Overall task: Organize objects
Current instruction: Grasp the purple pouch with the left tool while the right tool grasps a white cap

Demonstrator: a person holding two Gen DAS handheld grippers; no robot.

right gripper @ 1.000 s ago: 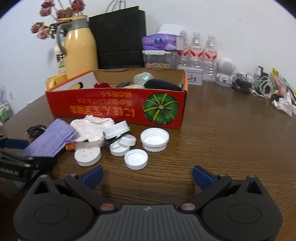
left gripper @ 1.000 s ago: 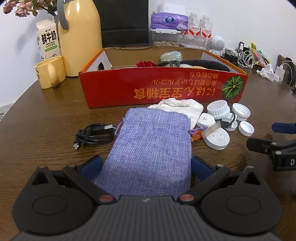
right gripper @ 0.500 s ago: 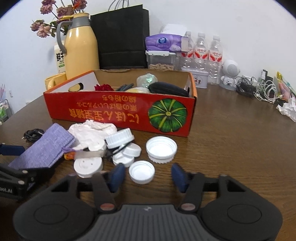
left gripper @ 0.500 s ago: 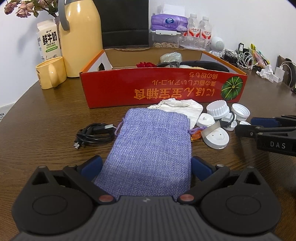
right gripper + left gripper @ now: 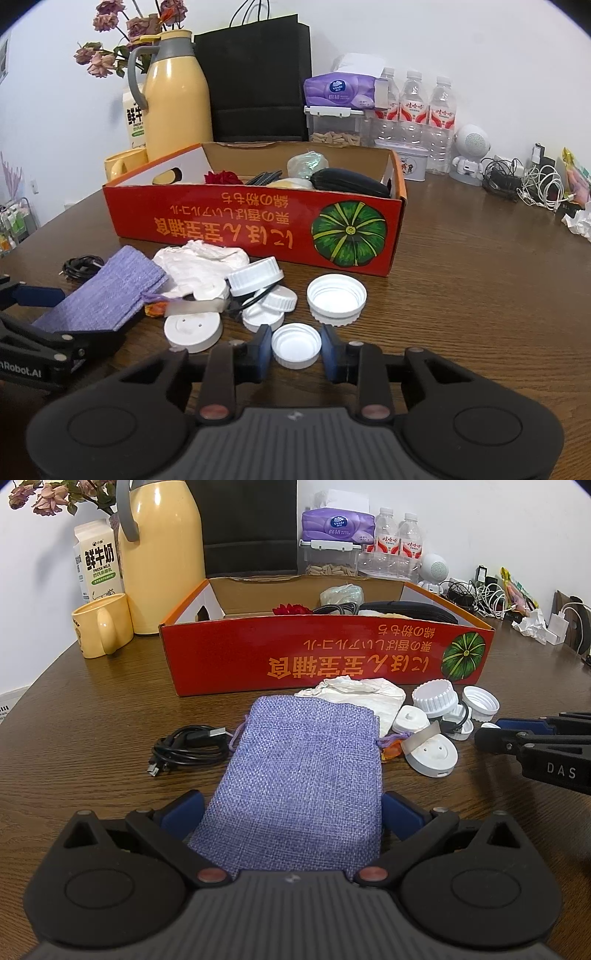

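We read this as a pickup in progress; our right hand-held gripper [image 5: 296,349] has just been closing, its blue pads [image 5: 263,346] flanking the small white cap [image 5: 295,345] at the near edge of the cap pile, touching or nearly so, to lift it toward the red box [image 5: 255,225] further back; our left hand-held gripper [image 5: 291,808] sits spread either side of the purple pouch [image 5: 299,775], pads beside the cloth, not squeezing, likely waiting its turn; pouch lies flat on the tabletop [image 5: 480,295], left of the caps, black cable [image 5: 188,744] further left

Black grippers [image 5: 296,347] (blue-padded fingers [image 5: 263,346])
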